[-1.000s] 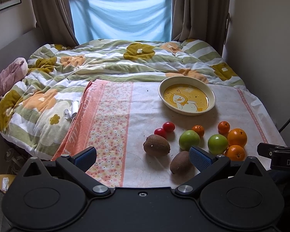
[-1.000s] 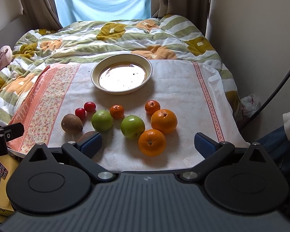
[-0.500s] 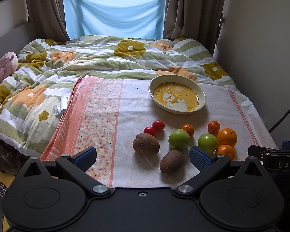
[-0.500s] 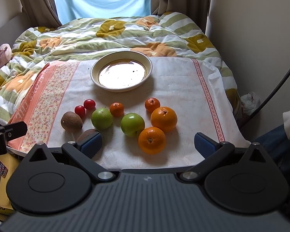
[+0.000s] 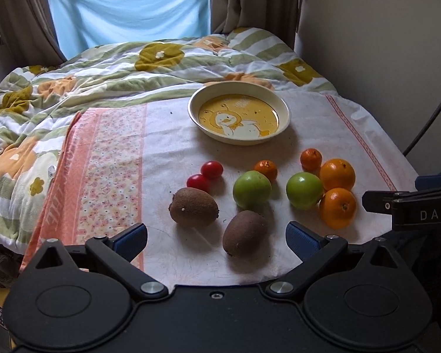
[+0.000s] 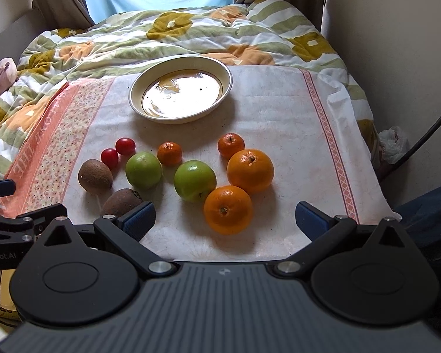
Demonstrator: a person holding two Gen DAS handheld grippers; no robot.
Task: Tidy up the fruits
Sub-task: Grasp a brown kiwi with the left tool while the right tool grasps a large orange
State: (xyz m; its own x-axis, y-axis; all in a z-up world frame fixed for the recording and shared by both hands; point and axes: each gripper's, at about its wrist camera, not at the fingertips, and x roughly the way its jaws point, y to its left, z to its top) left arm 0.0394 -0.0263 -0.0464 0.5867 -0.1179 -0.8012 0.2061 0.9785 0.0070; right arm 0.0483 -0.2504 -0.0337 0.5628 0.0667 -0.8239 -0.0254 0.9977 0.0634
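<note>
A cream plate (image 5: 282,106) (image 6: 227,74) stands empty on a white cloth (image 5: 167,147) over the bed. In front of it lie two cherry tomatoes (image 5: 211,169), two kiwis (image 5: 193,210) (image 5: 244,232), two green apples (image 5: 251,189) (image 5: 304,190), two small tangerines (image 5: 266,169) and two oranges (image 5: 337,174) (image 6: 228,209). My left gripper (image 5: 216,239) is open and empty, with the near kiwi between its fingers' line. My right gripper (image 6: 225,220) is open and empty, just before the near orange.
A flowered quilt (image 5: 117,67) covers the bed behind and left of the cloth. A wall (image 5: 382,44) runs along the right side. The cloth's pink patterned band (image 5: 103,161) lies left of the fruit. A black cable (image 6: 420,141) hangs at the right.
Both grippers have moved forward toward the fruit, which now looks larger and closer. The left view has shifted right. Both stay open; no fruit has moved.
</note>
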